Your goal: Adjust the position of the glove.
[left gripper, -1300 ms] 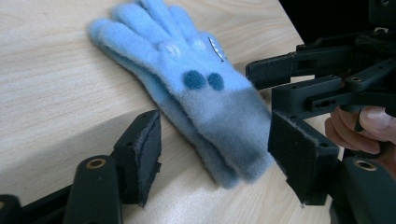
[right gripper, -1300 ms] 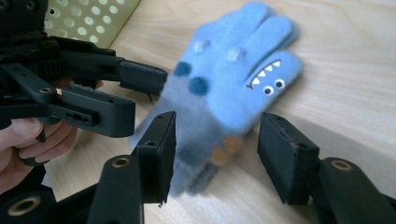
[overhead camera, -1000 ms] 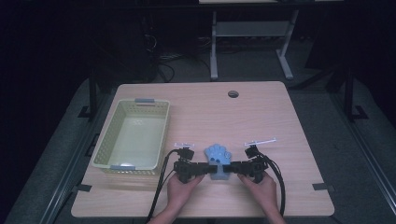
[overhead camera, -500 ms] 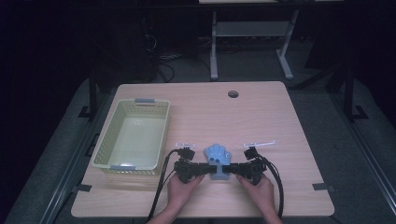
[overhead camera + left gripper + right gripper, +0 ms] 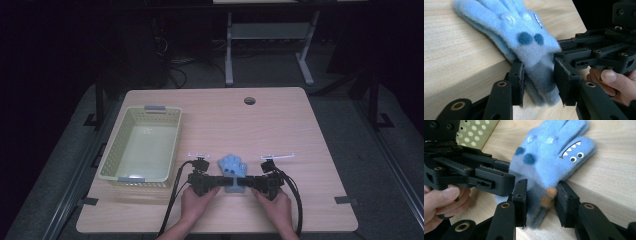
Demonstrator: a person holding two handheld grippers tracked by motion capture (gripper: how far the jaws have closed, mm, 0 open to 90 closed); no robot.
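glove (image 5: 554, 152): light blue, dark-blue dots (toothy face print) | basket (image 5: 107, 160): pale yellow-green

A dim room; dark grey floor (image 5: 350, 115); a white-legged stand (image 5: 265, 45) behind the wooden table (image 5: 280, 125).

light wood table (image 5: 300, 130) w/ round hole near far edge. blue glove (image 5: 233, 167) lay flat on it, cuff between the gripper fingers; pale green basket (image 5: 141, 145) well left of them.
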